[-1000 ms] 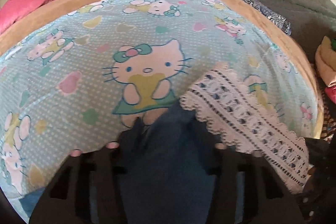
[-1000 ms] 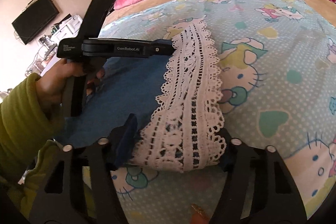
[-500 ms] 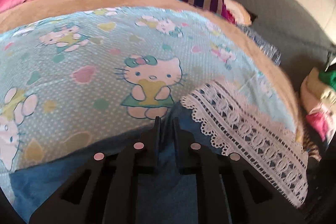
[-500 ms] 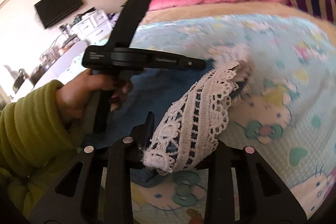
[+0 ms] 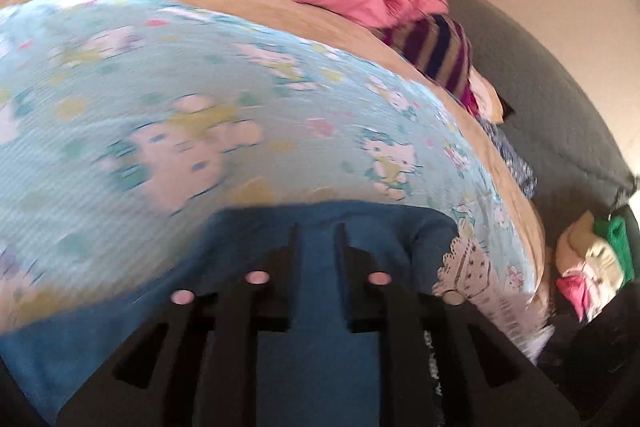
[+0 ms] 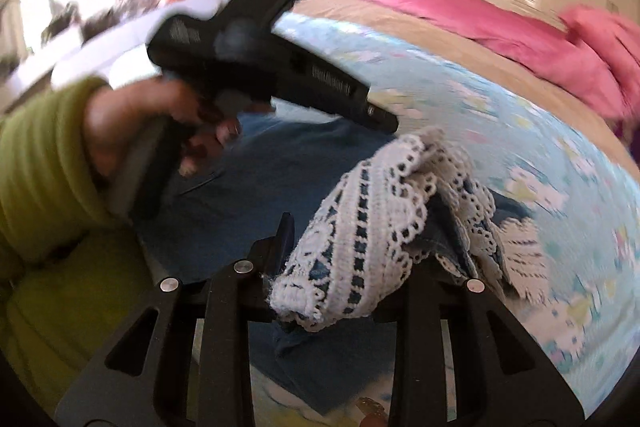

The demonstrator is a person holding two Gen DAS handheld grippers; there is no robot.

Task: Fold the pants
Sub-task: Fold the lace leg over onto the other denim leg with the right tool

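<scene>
Blue fabric pants (image 5: pixel 320 307) with white lace trim (image 6: pixel 372 227) lie on a pale-blue cartoon-print bedsheet (image 5: pixel 160 107). Left gripper (image 5: pixel 316 239): jaws opening, blue cloth between them, grip not discernible. Right gripper (image 6: pixel 344 259): clenched on the bunched lace hem. Left hand (image 6: pixel 140 123) in a green sleeve (image 6: pixel 36 163) grips its handle.

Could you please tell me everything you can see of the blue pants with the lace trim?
The pants are dark blue soft fabric with a wide white openwork lace band along one end. They lie on the cartoon-print sheet of the bed, with that end lifted and bunched. The right gripper is clamped on the lace end. The left gripper has blue fabric between its fingers while its jaws are opening; whether the pads press it is unclear. In the left wrist view the far edge looks folded over.
</scene>
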